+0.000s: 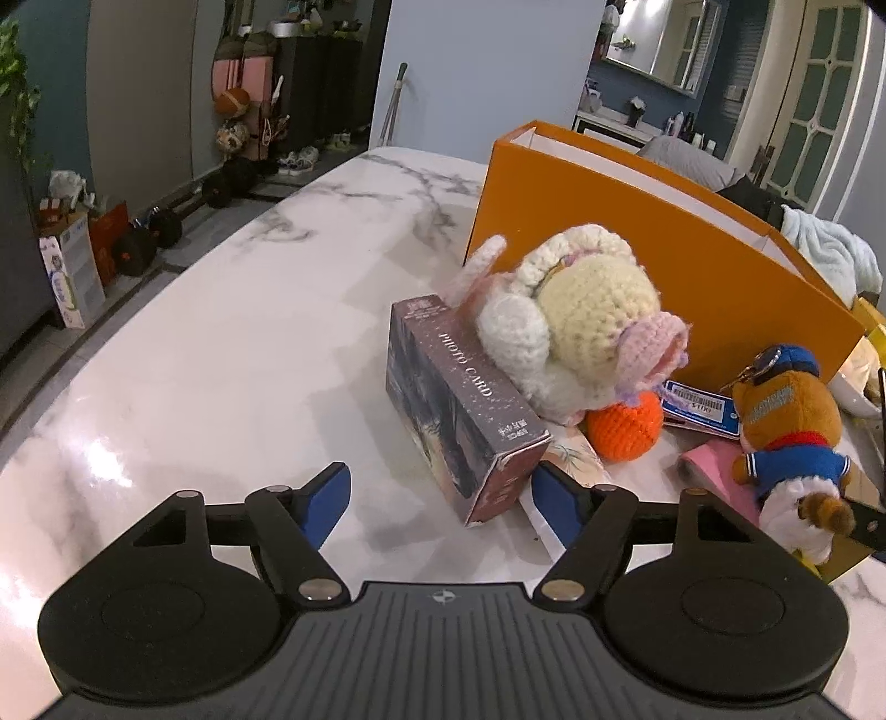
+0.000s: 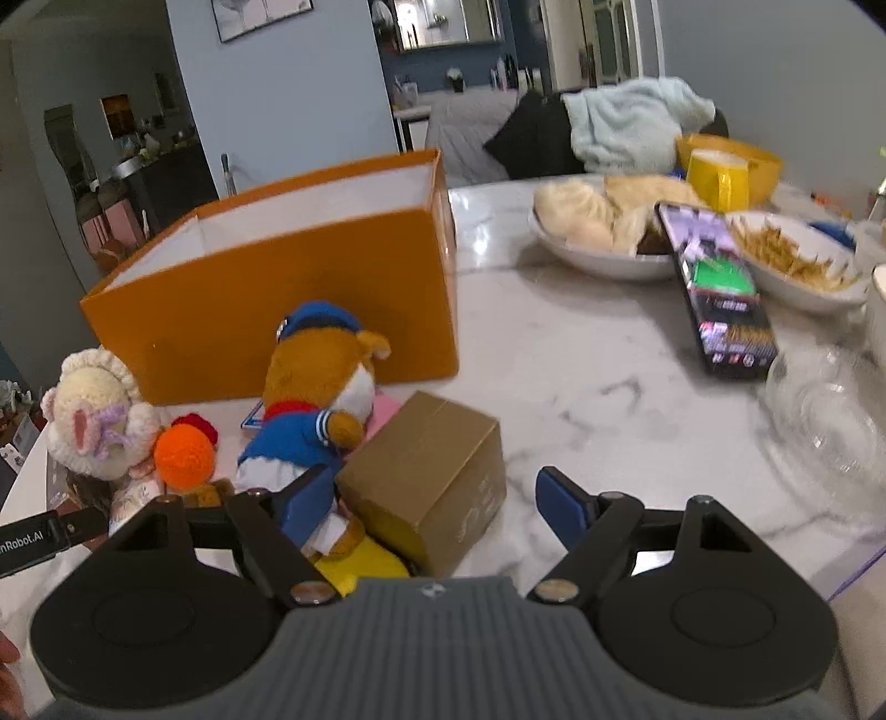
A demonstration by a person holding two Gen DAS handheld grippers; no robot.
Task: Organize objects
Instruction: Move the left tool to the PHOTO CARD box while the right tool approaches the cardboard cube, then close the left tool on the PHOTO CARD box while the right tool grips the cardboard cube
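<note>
Left gripper [image 1: 440, 501] spread around photo card box [image 1: 462, 410]: rigid, light, glossy; grip long flat sides. Right gripper [image 2: 429, 504] spread, empty.

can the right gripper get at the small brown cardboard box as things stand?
Probably yes. The right gripper is open with the brown cardboard box already partly between its fingers. The plush bear leans against the box's left side by the left finger, so it may get nudged or pinched.

Dim blue-walled room, kinda cluttered

White marble surface [image 1: 221, 332], dumbbells [image 1: 149, 238] on grey floor [image 1: 33, 376], framed mirror [image 1: 659, 44], paned door [image 1: 819, 105].
</note>
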